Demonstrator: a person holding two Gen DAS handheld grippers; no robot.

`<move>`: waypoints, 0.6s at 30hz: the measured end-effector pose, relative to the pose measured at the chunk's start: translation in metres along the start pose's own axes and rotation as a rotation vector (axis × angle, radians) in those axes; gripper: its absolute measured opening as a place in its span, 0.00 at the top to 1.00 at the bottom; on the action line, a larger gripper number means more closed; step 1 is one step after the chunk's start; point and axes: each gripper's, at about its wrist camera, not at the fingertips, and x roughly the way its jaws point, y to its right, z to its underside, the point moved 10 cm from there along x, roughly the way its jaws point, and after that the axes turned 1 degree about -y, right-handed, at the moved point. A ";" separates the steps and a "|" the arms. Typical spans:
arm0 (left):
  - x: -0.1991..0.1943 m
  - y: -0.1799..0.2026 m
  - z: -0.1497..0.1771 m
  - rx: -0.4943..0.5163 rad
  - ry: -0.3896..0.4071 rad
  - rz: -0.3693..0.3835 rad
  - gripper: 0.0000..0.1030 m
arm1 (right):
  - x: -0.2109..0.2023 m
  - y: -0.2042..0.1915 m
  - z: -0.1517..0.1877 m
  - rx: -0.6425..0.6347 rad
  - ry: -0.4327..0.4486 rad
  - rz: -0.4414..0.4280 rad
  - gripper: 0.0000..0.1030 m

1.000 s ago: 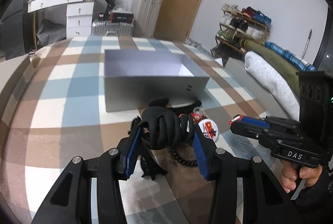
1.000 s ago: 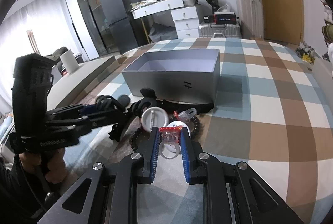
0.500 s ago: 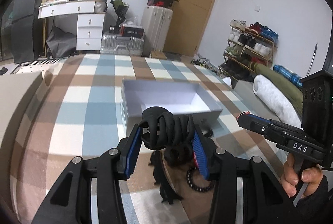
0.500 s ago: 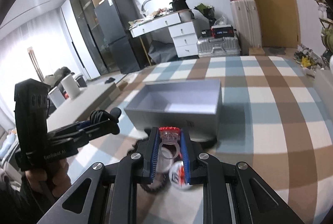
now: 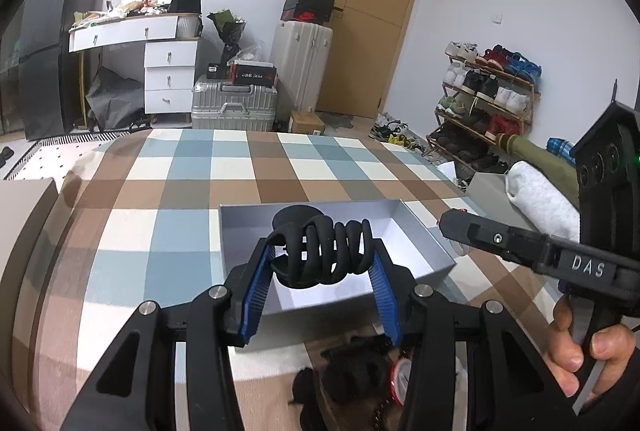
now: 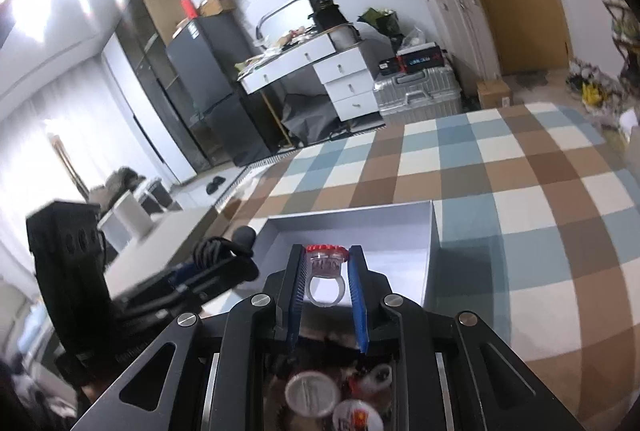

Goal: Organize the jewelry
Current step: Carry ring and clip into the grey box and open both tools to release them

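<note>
My left gripper (image 5: pixel 322 259) is shut on a black claw hair clip (image 5: pixel 322 251) and holds it above the open grey box (image 5: pixel 424 251). My right gripper (image 6: pixel 326 263) is shut on a clear plastic ring with a red top (image 6: pixel 326 271), held over the near edge of the same box (image 6: pixel 432 255). The right gripper shows at the right in the left wrist view (image 5: pixel 452 225). The left gripper with the clip shows at the left in the right wrist view (image 6: pixel 236 255). The box looks empty inside.
The box sits on a blue, brown and white checked cloth (image 5: pixel 180 199). More jewelry lies in front of the box: black pieces and beads (image 5: pixel 352 375), round badges (image 6: pixel 312 395). A grey rolled blanket (image 5: pixel 540 195) lies to the right.
Both grippers have risen from the pile with their items and moved forward over the box. The view now looks down into the box.
</note>
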 end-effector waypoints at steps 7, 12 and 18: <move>0.002 -0.010 0.001 -0.048 -0.003 0.016 0.60 | 0.013 0.015 -0.002 0.023 -0.018 0.023 0.79; 0.002 -0.011 0.000 -0.094 -0.002 0.029 0.60 | 0.024 0.022 -0.002 0.026 -0.037 0.054 0.79; 0.004 -0.013 -0.001 -0.144 -0.009 0.047 0.60 | 0.038 0.023 0.002 0.013 -0.079 0.068 0.79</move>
